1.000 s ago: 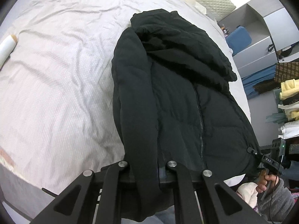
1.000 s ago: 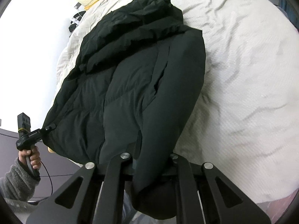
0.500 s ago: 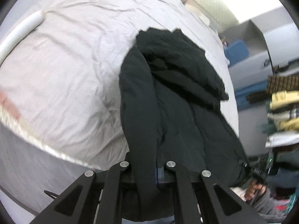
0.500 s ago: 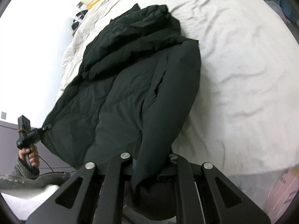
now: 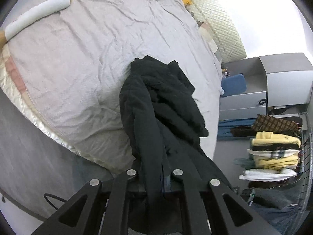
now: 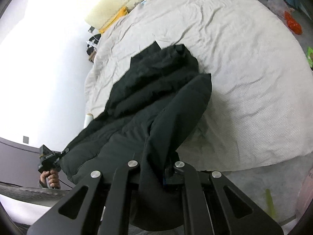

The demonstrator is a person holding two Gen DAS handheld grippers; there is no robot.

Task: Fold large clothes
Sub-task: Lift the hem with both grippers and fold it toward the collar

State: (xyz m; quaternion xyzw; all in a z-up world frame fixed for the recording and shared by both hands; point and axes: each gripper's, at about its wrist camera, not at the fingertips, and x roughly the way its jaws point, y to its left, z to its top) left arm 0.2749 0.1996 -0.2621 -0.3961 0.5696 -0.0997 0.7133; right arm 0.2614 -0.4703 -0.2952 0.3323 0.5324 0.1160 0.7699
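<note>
**Inspector:** Black padded jacket, hem end raised off the near edge of the bed, hood end resting on the grey-white sheet further in. Report the tools.

**Assistant:** The left gripper is closed narrow on the jacket's hem with a sleeve draped through it. The right gripper is likewise clamped on the opposite hem corner, dark cloth bunched between its fingers. In the right wrist view the other tool shows at the far left, gripped by a hand.

**Inspector:** Step in hand?

**Assistant:** My judgement: the lengthwise fold, with the bottom edge lifted so it can be carried over toward the hood. The fold is not yet laid.

**Inspector:** Requirement for the next move?

**Assistant:** Both corners should travel level and together toward the far end, keeping the hem taut between them, then lower onto the upper body before release. The padding is bulky; uneven travel would likely skew the fold.
</note>
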